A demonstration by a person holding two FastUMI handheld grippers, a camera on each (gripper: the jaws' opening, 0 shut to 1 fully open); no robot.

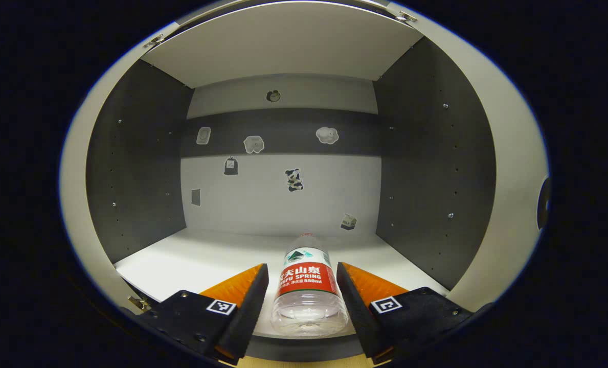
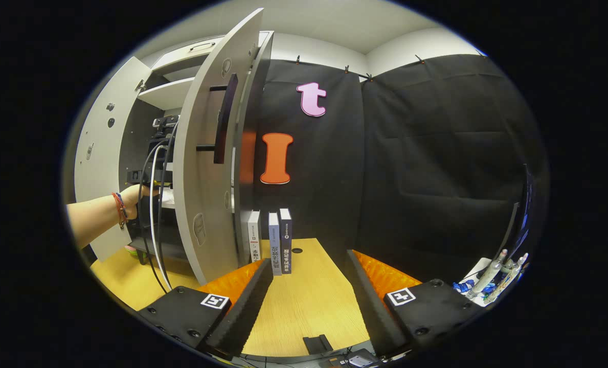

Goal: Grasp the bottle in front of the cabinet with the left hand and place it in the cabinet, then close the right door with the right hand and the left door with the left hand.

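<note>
cabinet (image 1: 242, 260): bottle (image 1: 308, 291) upright inside; left gripper (image 1: 302, 296) jaws apart | right gripper (image 2: 308, 301) jaws open

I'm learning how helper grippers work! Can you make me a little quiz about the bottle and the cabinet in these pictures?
1. True or false: the bottle stands upright on the cabinet floor between the left gripper jaws.
2. Is the right door A) closed, B) open, or C) missing?
3. Fill in: on the wooden table beside the cabinet stand three ____.

Key:
1. True. The jaws flank it with small gaps at each side.
2. B.
3. Books. They stand upright ahead of the right gripper, whose jaws are spread and hold nothing.
</note>
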